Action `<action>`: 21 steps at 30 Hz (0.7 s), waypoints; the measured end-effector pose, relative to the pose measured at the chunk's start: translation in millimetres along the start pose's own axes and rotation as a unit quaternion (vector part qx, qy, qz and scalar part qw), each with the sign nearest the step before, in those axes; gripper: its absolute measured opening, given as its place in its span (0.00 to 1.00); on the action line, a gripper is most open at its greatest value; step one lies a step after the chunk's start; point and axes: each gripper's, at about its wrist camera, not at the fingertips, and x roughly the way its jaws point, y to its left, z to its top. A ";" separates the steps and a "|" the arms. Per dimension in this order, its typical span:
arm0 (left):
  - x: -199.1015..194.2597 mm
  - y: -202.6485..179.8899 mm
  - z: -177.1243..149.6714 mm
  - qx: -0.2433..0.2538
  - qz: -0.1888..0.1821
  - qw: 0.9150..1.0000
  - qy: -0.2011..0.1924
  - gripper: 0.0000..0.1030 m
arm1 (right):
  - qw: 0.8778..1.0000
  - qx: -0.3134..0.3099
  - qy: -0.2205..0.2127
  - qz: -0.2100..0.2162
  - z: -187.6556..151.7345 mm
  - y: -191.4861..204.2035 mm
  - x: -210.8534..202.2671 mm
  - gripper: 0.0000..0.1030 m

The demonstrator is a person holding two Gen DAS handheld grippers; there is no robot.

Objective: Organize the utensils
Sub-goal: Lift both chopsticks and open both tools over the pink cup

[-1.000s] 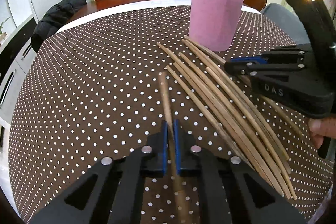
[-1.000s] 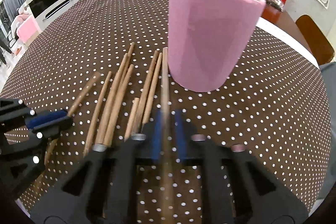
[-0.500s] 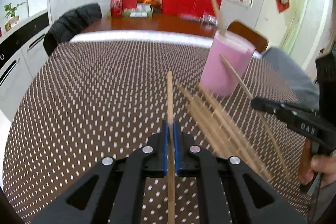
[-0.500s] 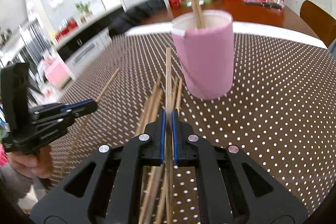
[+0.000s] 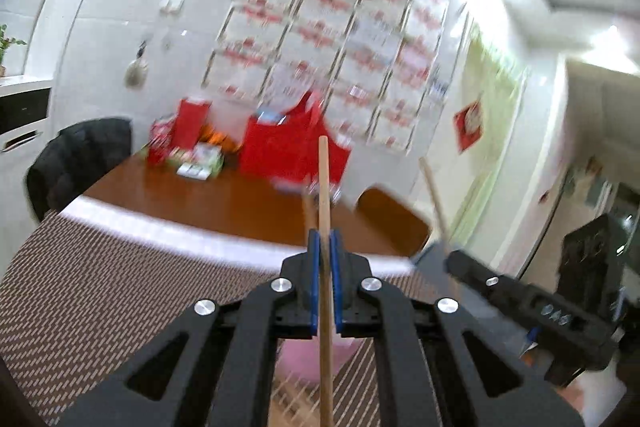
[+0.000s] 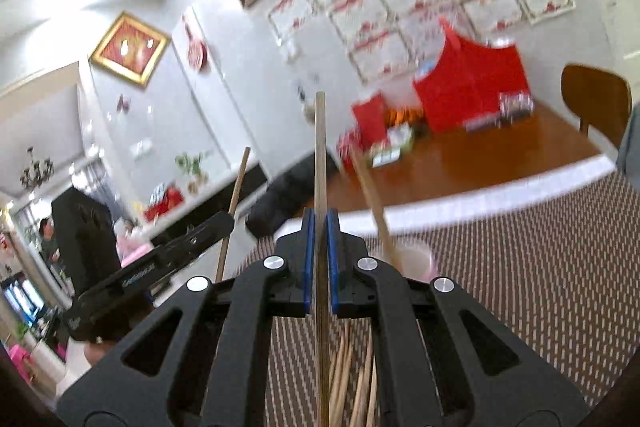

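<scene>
Two grippers, one chopstick each. Left gripper (image 5: 325, 247) is clenched on a chopstick (image 5: 324, 195) that runs straight up to 12 o'clock from between the blue pads. Right gripper (image 6: 319, 227) is likewise clamped on its own chopstick (image 6: 320, 155), also pointing to 12 o'clock past the tips.

One pink cup (image 6: 416, 261) stands on the table just at 1 o'clock of the right gripper's tip, with one chopstick standing in it (image 6: 370, 195), leaning toward 11 o'clock. In the left view the cup (image 5: 300, 359) shows only as a pink patch under the jaws, mostly hidden by the gripper frame.

Loose chopsticks (image 6: 352, 367) lie on the dotted tablecloth (image 6: 540, 287) below the right gripper at 6 o'clock; at least five, exact count unclear because of blur and the frame in front.

Each gripper shows in the other's view: the right one at 4 o'clock in the left view (image 5: 448, 251), the left one at 9 o'clock in the right view (image 6: 230, 221), both with their sticks raised.

Around: red bags (image 5: 288, 147) and boxes on the bare wood far side of the table at 12 o'clock, a wooden chair (image 6: 596, 99) at 2 o'clock, a dark jacket (image 5: 80, 155) on a chair at 9 o'clock.
</scene>
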 end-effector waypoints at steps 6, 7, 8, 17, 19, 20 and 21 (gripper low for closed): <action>39.2 -16.0 28.1 0.003 -0.051 0.996 -0.073 0.05 | 0.997 0.027 -0.073 -0.011 39.6 -21.3 30.0 0.06; 46.9 -16.0 30.9 0.005 -0.055 0.995 -0.079 0.05 | 0.996 0.032 -0.087 -0.012 44.7 -26.7 37.7 0.06; 57.8 -17.1 32.1 0.005 -0.064 0.994 -0.087 0.05 | 0.995 0.033 -0.096 -0.015 46.6 -30.3 40.5 0.06; 113.0 -6.3 14.0 0.016 -0.063 0.995 -0.082 0.05 | 0.991 0.030 -0.124 -0.040 47.8 -64.5 74.2 0.06; 115.4 -2.8 11.9 0.009 -0.062 0.994 -0.085 0.05 | 0.991 0.028 -0.123 -0.037 48.2 -66.7 76.8 0.06; 118.8 -3.2 12.6 0.008 -0.062 0.995 -0.084 0.05 | 0.991 0.023 -0.126 -0.038 48.7 -66.2 76.4 0.06; 120.4 -4.6 12.6 0.014 -0.060 0.994 -0.085 0.05 | 0.991 0.020 -0.127 -0.037 48.1 -64.7 76.2 0.06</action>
